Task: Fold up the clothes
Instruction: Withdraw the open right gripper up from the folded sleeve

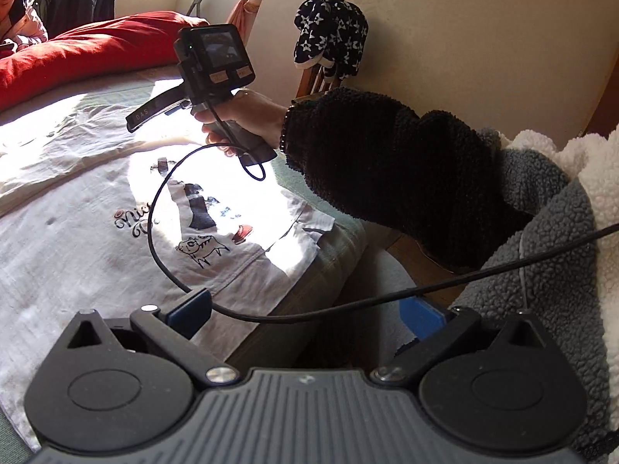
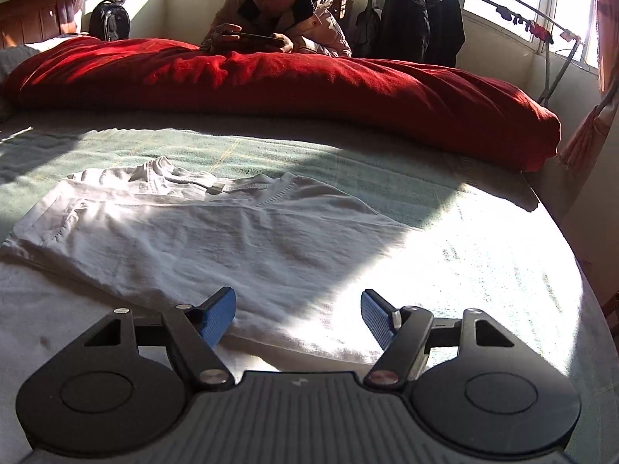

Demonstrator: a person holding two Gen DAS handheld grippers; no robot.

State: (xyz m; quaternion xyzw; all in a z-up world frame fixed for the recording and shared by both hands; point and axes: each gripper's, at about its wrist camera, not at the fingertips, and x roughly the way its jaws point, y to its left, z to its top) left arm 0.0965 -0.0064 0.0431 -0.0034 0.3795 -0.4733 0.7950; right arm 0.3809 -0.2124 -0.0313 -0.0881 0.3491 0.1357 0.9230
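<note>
On the bed (image 1: 340,247), seen from the left wrist, a white shirt (image 1: 77,201) lay spread flat, its printed drawing and script facing up, one corner reaching the mattress edge. The left gripper (image 1: 305,309) hung above that edge with its blue pads set wide apart and nothing between them; a black cable (image 1: 162,208) looped across in front of it. Beyond, a hand (image 1: 240,116) in a dark fleece sleeve (image 1: 387,170) held the right gripper's handle above the shirt. A red quilt (image 1: 85,50) lay at the far side.

From the right wrist, the right gripper (image 2: 298,317) hovered just over the shirt (image 2: 216,239), its jaws apart and empty. The shirt there lay partly folded, collar toward the quilt (image 2: 271,85), on a green sheet (image 2: 271,150). Behind the quilt a person (image 2: 278,19) leaned over a phone (image 2: 255,38).
</note>
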